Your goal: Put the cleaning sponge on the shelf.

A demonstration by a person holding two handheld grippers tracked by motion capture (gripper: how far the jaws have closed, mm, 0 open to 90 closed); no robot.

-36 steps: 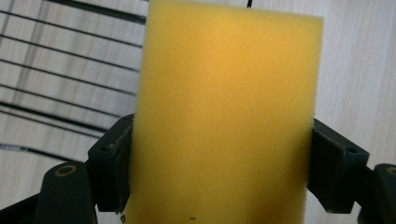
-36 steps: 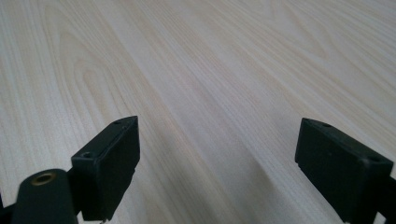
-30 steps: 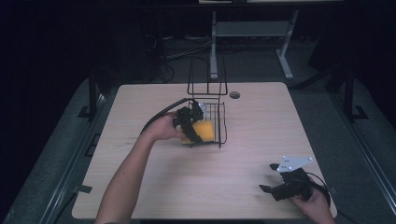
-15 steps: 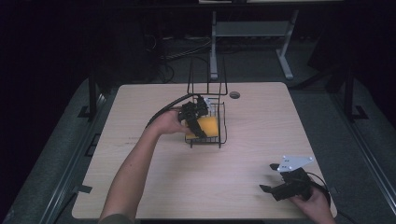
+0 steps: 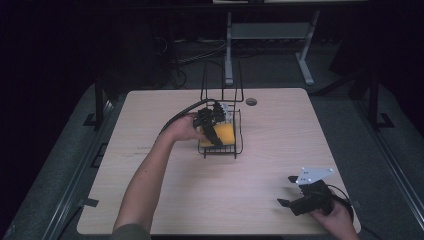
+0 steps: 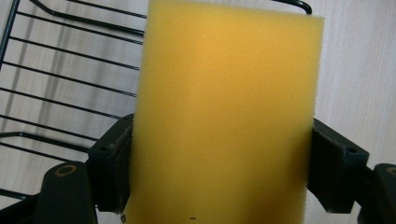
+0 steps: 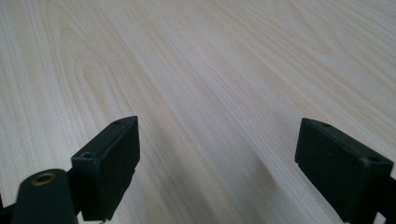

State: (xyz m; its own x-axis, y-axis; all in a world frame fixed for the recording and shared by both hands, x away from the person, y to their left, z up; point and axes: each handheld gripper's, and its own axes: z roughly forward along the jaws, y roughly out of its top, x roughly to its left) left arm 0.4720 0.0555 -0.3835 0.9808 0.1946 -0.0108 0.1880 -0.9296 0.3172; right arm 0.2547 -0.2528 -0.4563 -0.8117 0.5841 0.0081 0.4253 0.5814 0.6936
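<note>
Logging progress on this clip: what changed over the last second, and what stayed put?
The left gripper, shut on the yellow sponge, carried it from the near-left edge of the black wire basket rightward and in over the basket floor. No grasp or release. The basket stayed in place, and the right gripper stayed open, resting near the table's near-right corner.

Both grippers were matte black. The right gripper [image 5: 294, 199] carried a grey three-cornered plate [image 5: 313, 175] dotted with small holes on top. The left gripper [image 5: 214, 131] trailed a thick black cable [image 5: 180, 117]. Its blocky jaw pads had recessed screws and brass-ringed pivots behind them. Forearms were bare; an olive sleeve [image 5: 131, 232] showed.
</note>
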